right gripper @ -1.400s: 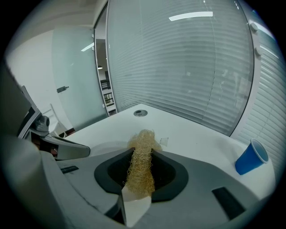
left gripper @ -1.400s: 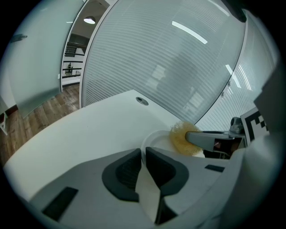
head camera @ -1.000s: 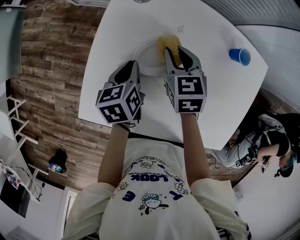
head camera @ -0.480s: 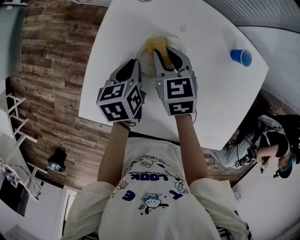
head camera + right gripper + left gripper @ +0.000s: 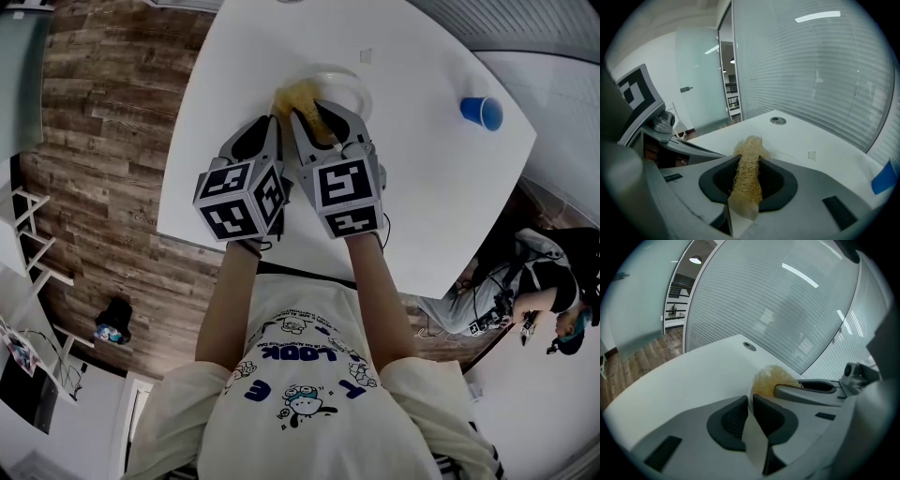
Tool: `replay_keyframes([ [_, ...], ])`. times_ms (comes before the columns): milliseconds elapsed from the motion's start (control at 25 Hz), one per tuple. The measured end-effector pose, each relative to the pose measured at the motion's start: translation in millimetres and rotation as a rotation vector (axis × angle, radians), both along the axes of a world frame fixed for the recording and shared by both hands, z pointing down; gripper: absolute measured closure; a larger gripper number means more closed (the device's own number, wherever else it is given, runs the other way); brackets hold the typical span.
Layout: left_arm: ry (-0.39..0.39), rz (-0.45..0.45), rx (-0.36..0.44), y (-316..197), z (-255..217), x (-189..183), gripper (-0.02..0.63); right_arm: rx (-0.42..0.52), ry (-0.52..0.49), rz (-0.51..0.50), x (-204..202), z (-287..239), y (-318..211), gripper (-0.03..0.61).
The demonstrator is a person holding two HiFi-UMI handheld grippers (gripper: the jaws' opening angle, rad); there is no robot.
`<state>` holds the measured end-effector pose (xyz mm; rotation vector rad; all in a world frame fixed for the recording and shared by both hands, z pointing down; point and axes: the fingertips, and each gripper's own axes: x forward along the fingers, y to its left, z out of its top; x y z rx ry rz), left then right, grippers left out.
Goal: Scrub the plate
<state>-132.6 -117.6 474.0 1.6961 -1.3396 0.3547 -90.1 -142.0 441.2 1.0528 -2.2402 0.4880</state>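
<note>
A white plate (image 5: 351, 81) sits on the white counter (image 5: 427, 192), a little beyond the middle as the head view shows it. The left gripper (image 5: 272, 127) reaches it from the near left. In the left gripper view its dark pads stand almost together, clenched on the thin white rim of the plate, which runs edge-on through the narrow slit between them. The right gripper (image 5: 317, 122) lies just beside the left one, their marker cubes almost touching, and both point downward toward the plate. Its jaws are grasping a yellowish, wiry scrubber (image 5: 748, 149); the right gripper view shows the pads pinching the fibrous strand in the middle, with a loose tuft standing out past the tips. In the head view that tuft lies over the left part of the plate, just beyond the left gripper's jaws; the left gripper view shows it close above the rim, with one grey finger of the right gripper stretching in from the right. Whether the fibres press on the plate's surface I cannot tell. A blue cup (image 5: 481, 112) stands well apart, near the right edge of the counter. A round grommet (image 5: 777, 120) is set into the counter's far side, and a small pale square (image 5: 367, 56) lies beyond the plate. Wood flooring (image 5: 103, 141) shows to the left, and another person (image 5: 534, 291) sits at the lower right.
</note>
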Motion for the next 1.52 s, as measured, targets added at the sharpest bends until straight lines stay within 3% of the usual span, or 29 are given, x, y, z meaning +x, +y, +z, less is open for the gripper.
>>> replay_keyframes([
  [600, -0.002, -0.015, 0.009, -3, 2, -1, 0.554, -0.058, -0.014, -0.05, -2, 2, 17, 0.466],
  [1520, -0.019, -0.018, 0.009, -5, 2, -1, 0.555, -0.055, 0.043, -0.194, 10, -1, 45, 0.466],
])
